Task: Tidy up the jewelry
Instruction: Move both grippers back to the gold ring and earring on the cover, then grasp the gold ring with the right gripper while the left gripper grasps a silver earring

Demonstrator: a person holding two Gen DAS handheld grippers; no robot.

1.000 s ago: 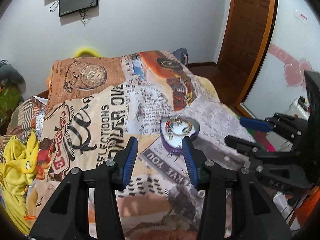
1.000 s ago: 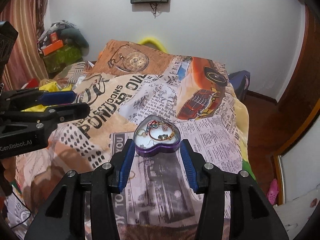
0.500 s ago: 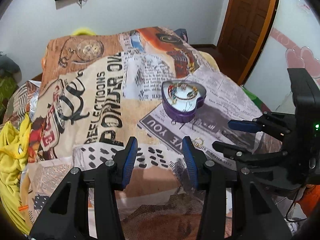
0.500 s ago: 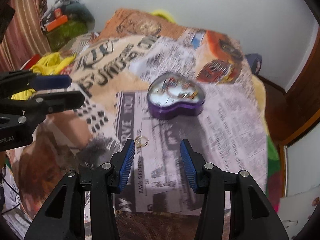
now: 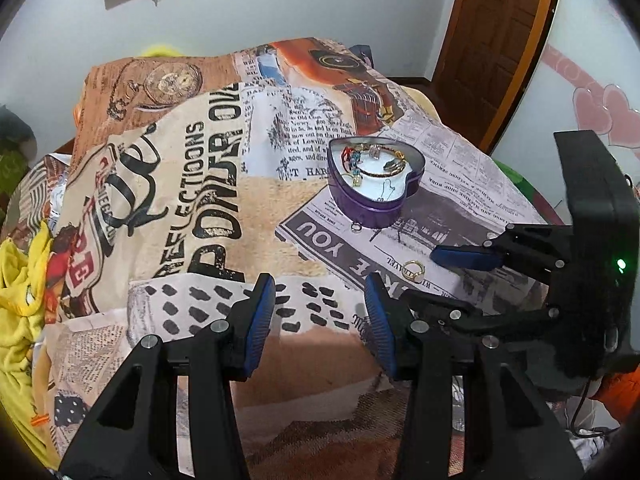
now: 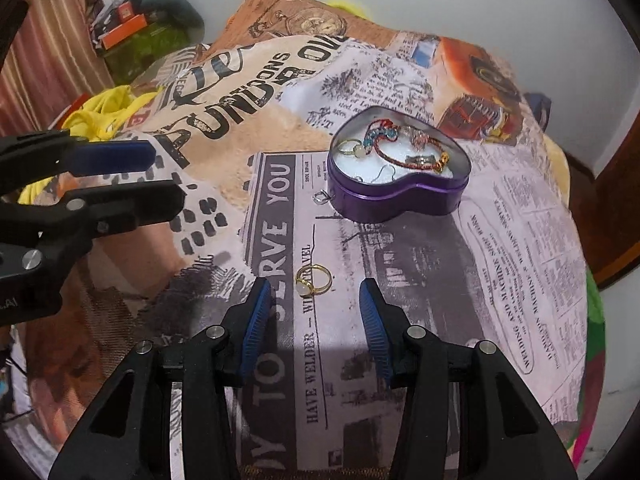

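Note:
A purple heart-shaped tin (image 5: 372, 184) (image 6: 400, 188) stands open on the printed bedspread and holds bracelets, rings and earrings. A gold ring with a pale stone (image 6: 313, 279) (image 5: 414, 270) lies on the cloth just ahead of my right gripper (image 6: 316, 300), which is open and empty. A small silver ring (image 6: 321, 197) (image 5: 356, 227) lies against the tin's near left side. My left gripper (image 5: 320, 300) is open and empty, left of the right one and above the cloth.
The newspaper-print bedspread (image 5: 192, 184) covers a bed. Yellow clothing (image 5: 20, 280) lies at the left edge. A wooden door (image 5: 492, 40) stands at the back right. Boxes and bags (image 6: 136, 32) are piled at the far left.
Both grippers have pulled back and dropped toward the cloth, so the tin looks farther ahead. The gold ring has come into view just in front of the right gripper's fingers.

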